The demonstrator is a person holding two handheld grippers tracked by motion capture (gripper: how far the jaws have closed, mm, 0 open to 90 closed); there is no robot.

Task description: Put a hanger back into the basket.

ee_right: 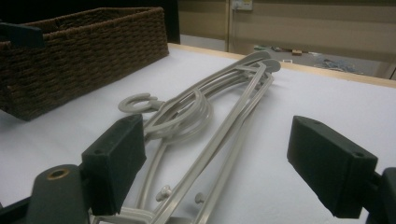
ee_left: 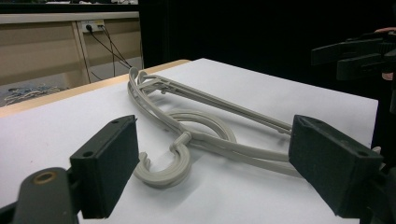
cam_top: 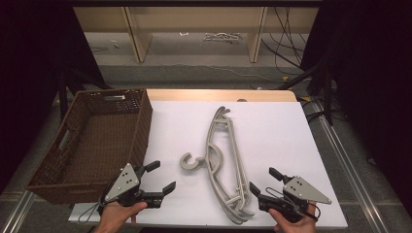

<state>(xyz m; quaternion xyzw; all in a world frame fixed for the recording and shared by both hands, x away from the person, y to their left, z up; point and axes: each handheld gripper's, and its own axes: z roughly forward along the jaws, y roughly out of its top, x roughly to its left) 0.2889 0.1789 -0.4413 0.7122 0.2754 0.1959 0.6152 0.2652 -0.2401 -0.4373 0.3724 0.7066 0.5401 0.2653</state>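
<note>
A stack of grey plastic hangers lies lengthwise on the white tabletop, its hook curling to the left. My left gripper hovers open at the near left, a short way left of the hook, with nothing between its jaws. The left gripper view looks at the hook and the hangers just beyond the open jaws. My right gripper stands open at the near right, beside the hangers' near end. In the right gripper view the hangers run away from between the jaws.
A brown woven basket stands at the table's left, empty, and appears as a basket wall in the right gripper view. Bare white surface lies right of the hangers. Beyond the table's far edge are wooden shelf legs and cables on the floor.
</note>
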